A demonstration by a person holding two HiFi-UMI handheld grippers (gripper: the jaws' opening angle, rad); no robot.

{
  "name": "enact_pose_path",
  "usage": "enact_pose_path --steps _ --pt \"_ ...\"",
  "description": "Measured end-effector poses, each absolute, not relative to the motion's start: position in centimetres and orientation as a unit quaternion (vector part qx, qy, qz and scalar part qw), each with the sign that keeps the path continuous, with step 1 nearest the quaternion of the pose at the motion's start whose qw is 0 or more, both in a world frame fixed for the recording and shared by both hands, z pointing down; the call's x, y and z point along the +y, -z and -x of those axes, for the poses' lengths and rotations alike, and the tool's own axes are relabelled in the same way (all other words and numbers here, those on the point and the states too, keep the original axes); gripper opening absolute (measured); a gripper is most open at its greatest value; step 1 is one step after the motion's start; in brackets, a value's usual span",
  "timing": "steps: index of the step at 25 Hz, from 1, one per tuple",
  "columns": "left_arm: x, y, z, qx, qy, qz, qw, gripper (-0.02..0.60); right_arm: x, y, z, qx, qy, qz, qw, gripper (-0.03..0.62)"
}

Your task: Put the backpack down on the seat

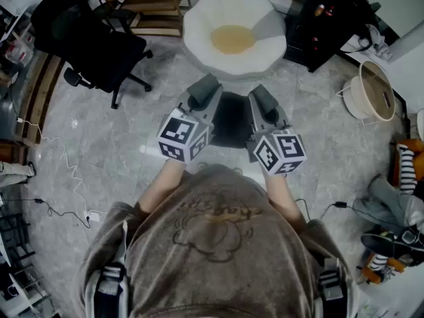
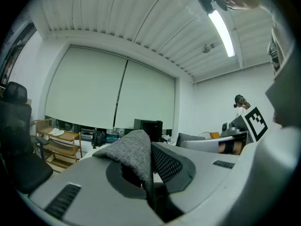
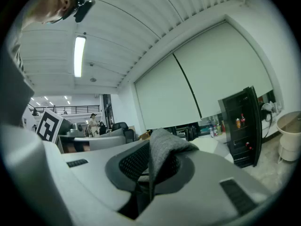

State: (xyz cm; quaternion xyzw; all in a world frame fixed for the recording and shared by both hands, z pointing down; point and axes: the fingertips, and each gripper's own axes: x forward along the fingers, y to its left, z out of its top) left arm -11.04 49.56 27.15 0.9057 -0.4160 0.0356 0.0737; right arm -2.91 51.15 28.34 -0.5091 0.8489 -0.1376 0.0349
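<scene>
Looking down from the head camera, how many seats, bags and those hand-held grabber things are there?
Seats: 2, the office chair and the white seat
Bags: 1, the backpack
Grippers: 2, left gripper and right gripper, both shut on the backpack
Total: 5

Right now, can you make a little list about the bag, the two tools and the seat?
left tool: shut on the backpack's grey fabric
right tool: shut on grey fabric too
backpack: dark, held between both tools
seat: white, round, yellowish middle, ahead of the backpack
office chair: black, left of the seat
done yet: no, backpack not on the seat
</scene>
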Motion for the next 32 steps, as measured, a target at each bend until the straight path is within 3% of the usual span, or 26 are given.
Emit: enact_pose_path --steps 14,32 --pt "49.7 -27.6 13.6 -0.390 -0.038 -0.915 0.091 0.031 51.1 -28.7 5.4 0.839 0.150 0.522 0.035 0.028" --pt "45.9 -25.6 15.1 -0.337 -0.027 -0.939 0.063 0.032 47.6 -26.7 6.9 0.827 0.128 0.544 0.065 0.028"
